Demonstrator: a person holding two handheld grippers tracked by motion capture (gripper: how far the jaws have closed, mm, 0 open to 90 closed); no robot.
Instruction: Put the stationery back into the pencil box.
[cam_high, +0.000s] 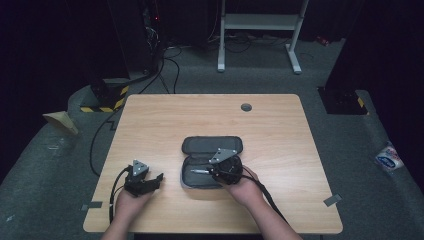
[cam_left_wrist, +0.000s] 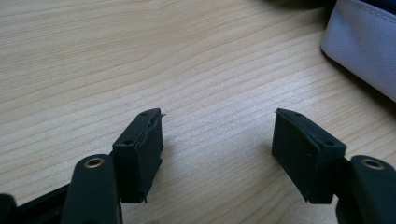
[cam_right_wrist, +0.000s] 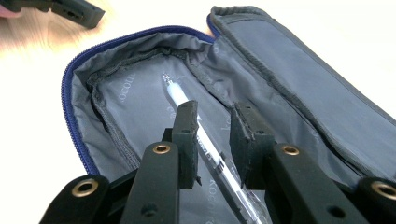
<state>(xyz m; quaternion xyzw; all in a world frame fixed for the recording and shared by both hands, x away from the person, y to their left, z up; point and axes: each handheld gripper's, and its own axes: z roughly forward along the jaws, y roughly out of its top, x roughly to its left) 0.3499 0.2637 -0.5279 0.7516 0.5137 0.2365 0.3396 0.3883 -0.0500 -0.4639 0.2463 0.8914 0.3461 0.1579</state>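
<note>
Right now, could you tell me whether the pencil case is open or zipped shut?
Open. The pencil case lies unzipped with its flap folded back, grey lining exposed, and a pen lying inside.

Right tongs (cam_right_wrist: 212, 140) slightly parted over pen (cam_right_wrist: 205, 144) lying inside open pencil case (cam_right_wrist: 303, 88); pads not pressing.

Bare table (cam_high: 280, 130) lies free all round the open pencil case (cam_high: 212, 147); its raised lid walls the far side.
</note>
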